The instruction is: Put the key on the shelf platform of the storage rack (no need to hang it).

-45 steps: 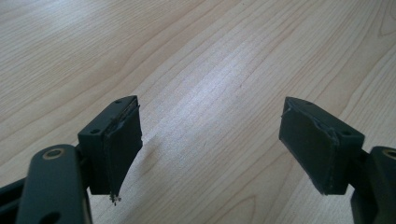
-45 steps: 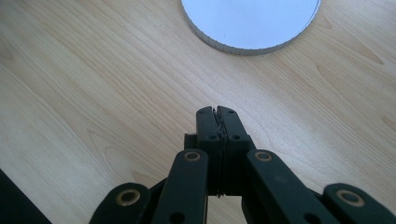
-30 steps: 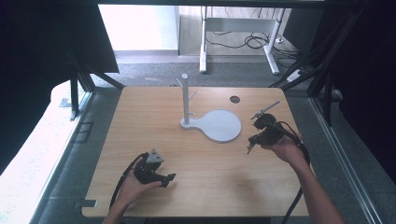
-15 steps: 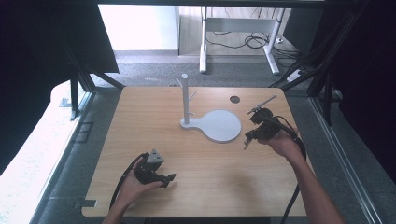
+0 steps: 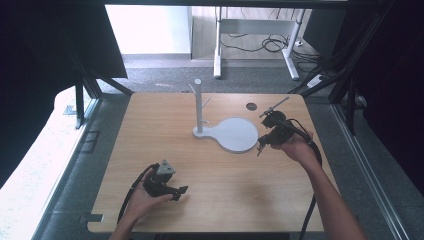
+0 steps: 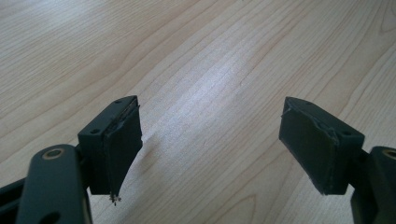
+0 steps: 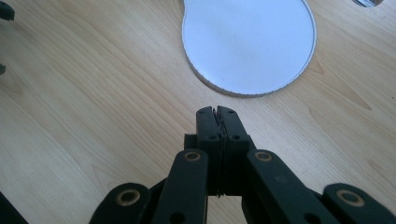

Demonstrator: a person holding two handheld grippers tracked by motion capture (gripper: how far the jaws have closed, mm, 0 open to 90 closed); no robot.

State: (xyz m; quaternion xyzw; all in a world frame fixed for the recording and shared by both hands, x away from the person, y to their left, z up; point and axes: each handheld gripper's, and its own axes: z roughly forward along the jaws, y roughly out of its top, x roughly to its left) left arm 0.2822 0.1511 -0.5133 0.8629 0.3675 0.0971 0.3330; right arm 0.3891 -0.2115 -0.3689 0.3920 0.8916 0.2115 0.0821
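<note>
A white stand with a round flat base (image 5: 235,134) and an upright post (image 5: 198,102) sits at the middle rear of the wooden table (image 5: 150,120). My right gripper (image 5: 260,146) is shut and empty, just off the right edge of that base. In the right gripper view its jaws (image 7: 217,115) press together, tips a short way from the white disc (image 7: 247,42). My left gripper (image 5: 181,191) rests near the table's front left, open; in the left gripper view its pads (image 6: 122,140) stand wide apart over bare wood with nothing between them.
A small dark round hole (image 5: 251,106) lies in the tabletop behind the white base. Dark frame legs and cables stand on the floor beyond the table's far edge. Cables trail from both grippers toward the front edge.
My right gripper has shifted slightly back and to the left, closer to the rim of the white base. The left gripper has stayed put.
</note>
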